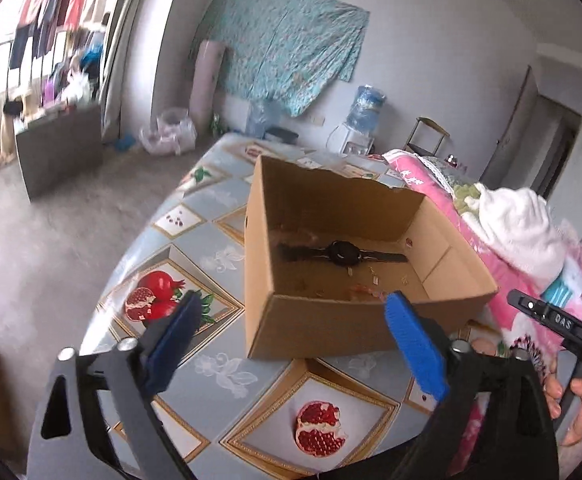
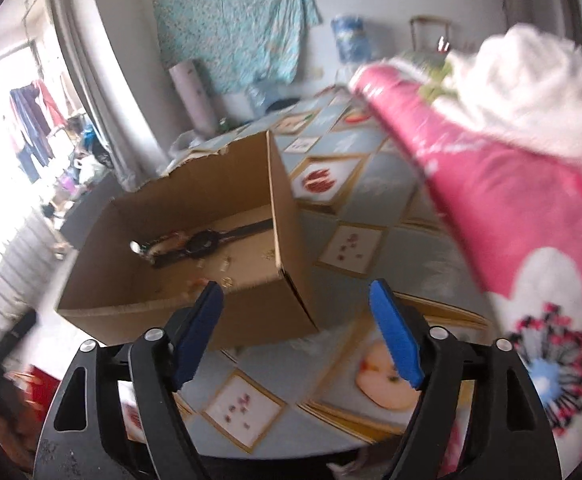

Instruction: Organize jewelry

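I am holding both pairs of blue-padded fingers spread apart with nothing between them, my left gripper [image 1: 293, 302] and right gripper [image 2: 297, 292] hovering near the open brown cardboard box [image 1: 355, 322] on the fruit-patterned table [image 1: 227, 364]. A black wristwatch [image 1: 341, 254] and small jewelry pieces [image 1: 373, 278] are lying inside it.
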`<action>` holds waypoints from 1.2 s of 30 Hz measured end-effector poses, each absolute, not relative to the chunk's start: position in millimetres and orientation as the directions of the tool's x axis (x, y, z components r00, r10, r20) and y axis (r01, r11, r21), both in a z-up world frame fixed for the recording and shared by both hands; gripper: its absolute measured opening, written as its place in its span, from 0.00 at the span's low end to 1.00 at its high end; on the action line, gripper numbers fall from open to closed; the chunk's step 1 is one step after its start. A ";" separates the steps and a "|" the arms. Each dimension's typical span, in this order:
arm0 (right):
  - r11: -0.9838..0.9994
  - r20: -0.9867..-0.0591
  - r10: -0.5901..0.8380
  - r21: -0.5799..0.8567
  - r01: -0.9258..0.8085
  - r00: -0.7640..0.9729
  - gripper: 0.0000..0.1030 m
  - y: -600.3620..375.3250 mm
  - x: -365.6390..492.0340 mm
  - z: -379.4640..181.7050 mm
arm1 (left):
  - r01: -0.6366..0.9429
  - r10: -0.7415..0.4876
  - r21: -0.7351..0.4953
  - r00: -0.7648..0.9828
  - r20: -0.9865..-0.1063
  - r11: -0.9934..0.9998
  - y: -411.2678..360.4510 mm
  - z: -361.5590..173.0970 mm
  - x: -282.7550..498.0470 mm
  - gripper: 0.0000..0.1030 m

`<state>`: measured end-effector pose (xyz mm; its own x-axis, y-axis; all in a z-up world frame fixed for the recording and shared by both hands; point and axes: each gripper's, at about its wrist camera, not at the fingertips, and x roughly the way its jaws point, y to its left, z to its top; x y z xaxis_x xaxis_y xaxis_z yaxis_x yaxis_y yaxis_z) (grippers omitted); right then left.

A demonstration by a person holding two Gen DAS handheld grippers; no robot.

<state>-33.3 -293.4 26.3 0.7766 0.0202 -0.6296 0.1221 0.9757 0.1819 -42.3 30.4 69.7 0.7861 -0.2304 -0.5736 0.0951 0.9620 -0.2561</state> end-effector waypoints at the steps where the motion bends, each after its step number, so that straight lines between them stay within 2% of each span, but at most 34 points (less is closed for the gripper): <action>1: 0.978 -0.623 -0.005 0.161 0.135 0.782 0.82 -291.1 -39.4 25.6 | 0.101 -0.222 -0.236 0.789 -0.573 0.967 25.1 71.3 -46.9 0.92; 3: 0.978 -0.608 -0.044 0.136 0.158 0.793 0.87 -286.6 -55.5 22.3 | 0.101 -0.200 -0.200 0.793 -0.575 0.975 16.5 72.0 -54.1 0.92; 7: 0.978 -0.606 -0.028 0.149 0.149 0.795 0.90 -274.6 -73.0 15.5 | 0.081 -0.110 -0.076 0.802 -0.587 0.994 -5.8 71.3 -66.5 0.95; 9: 0.982 -0.599 -0.028 0.132 0.132 0.800 0.92 -266.0 -78.5 15.9 | 0.099 -0.102 -0.037 0.805 -0.584 0.994 -16.9 71.1 -70.3 0.95; 12: 0.988 -0.583 -0.031 0.105 0.113 0.812 0.92 -253.2 -83.2 19.0 | 0.115 -0.089 0.007 0.806 -0.586 0.993 -29.4 70.2 -71.3 0.95; 16: 0.994 -0.569 -0.008 0.088 0.071 0.822 0.92 -239.6 -85.8 28.6 | 0.054 0.026 0.128 0.832 -0.555 0.990 -39.0 79.9 -70.5 0.95; 20: 0.997 -0.550 -0.015 0.058 0.056 0.835 0.92 -231.4 -82.8 46.1 | 0.078 -0.010 0.092 0.814 -0.581 0.993 -34.7 101.9 -59.0 0.95; 23: 0.995 -0.583 0.007 0.085 0.052 0.813 0.92 -228.4 -77.9 43.6 | 0.064 -0.027 0.040 0.795 -0.605 0.997 -32.8 103.8 -57.4 0.95; 26: 0.993 -0.646 0.033 0.105 0.046 0.763 0.92 -222.5 -71.8 26.2 | 0.042 -0.051 -0.030 0.740 -0.671 0.999 -37.1 85.7 -58.3 0.95; 29: 0.998 -0.686 0.002 0.053 0.046 0.727 0.92 -216.1 -66.9 13.0 | 0.028 -0.027 -0.012 0.683 -0.730 1.000 -42.7 69.6 -51.9 0.95; 36: 0.998 -0.732 -0.007 0.035 0.049 0.681 0.92 -215.1 -55.6 -2.1 | -0.017 -0.008 -0.023 0.594 -0.804 1.000 -38.1 43.1 -40.4 0.95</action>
